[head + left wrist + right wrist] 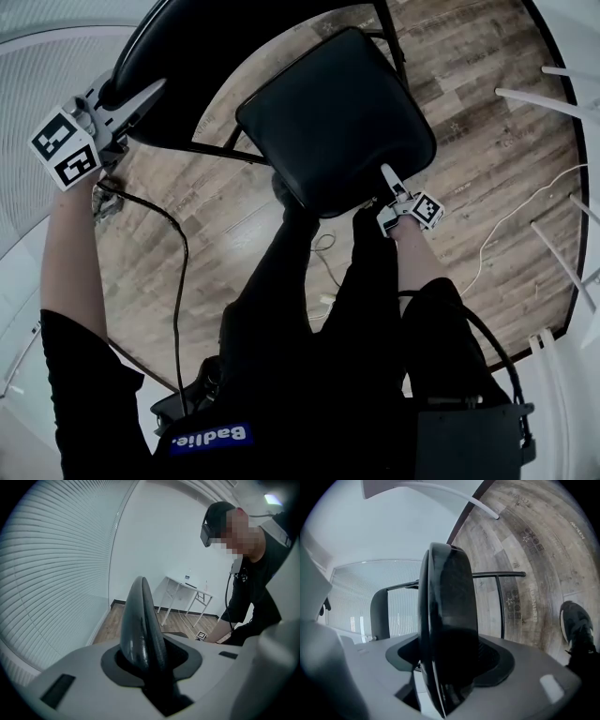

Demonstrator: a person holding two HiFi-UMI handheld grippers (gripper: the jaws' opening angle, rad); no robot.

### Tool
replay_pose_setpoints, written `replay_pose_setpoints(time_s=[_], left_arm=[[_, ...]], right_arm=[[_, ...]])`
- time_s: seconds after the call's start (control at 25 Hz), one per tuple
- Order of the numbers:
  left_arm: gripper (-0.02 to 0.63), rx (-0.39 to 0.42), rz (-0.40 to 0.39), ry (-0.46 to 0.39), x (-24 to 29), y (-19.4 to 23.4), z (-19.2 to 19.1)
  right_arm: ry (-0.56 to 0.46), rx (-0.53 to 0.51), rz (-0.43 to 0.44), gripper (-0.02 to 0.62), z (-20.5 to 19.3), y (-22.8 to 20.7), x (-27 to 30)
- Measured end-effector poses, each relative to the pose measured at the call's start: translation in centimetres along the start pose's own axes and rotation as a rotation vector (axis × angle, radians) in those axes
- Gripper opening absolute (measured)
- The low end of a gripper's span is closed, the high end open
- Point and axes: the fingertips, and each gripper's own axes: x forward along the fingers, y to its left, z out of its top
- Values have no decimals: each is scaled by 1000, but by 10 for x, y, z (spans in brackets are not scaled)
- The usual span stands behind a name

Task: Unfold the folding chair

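The folding chair stands on the wood floor in front of me, its black padded seat (328, 112) tilted towards me. The black backrest (187, 66) arches at the upper left. My left gripper (141, 98) is shut on the backrest's top edge, which fills the jaws (140, 620) in the left gripper view. My right gripper (386, 183) is shut on the seat's front edge, one white finger lying on top of the pad. In the right gripper view the seat (447, 620) stands edge-on between the jaws, with the backrest (379, 613) and a black frame tube (499, 606) behind it.
White table legs (544, 103) stand at the right, and a white cable (506, 225) lies on the floor. A black cable (173, 253) hangs from the left gripper. Window blinds (37, 66) line the left. My legs (309, 309) stand close behind the seat.
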Motion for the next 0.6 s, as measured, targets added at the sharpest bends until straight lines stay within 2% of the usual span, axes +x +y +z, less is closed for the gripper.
replay_pose_setpoints(time_s=[0.16, 0.28, 0.4, 0.48, 0.6], left_arm=[[106, 5, 3, 1, 0, -1, 1], [114, 2, 16, -6, 0, 0, 1], [192, -17, 49, -6, -3, 7, -1], [224, -23, 65, -3, -10, 10, -2], [229, -29, 81, -17, -28, 12, 3]], right_arm=[[-14, -4, -1, 320, 0, 2, 2], [-21, 22, -39, 334, -1, 2, 1], [0, 29, -65, 406, -3, 0, -5], [26, 10, -124, 410, -7, -5, -21], [58, -18, -184, 410, -12, -2, -50]])
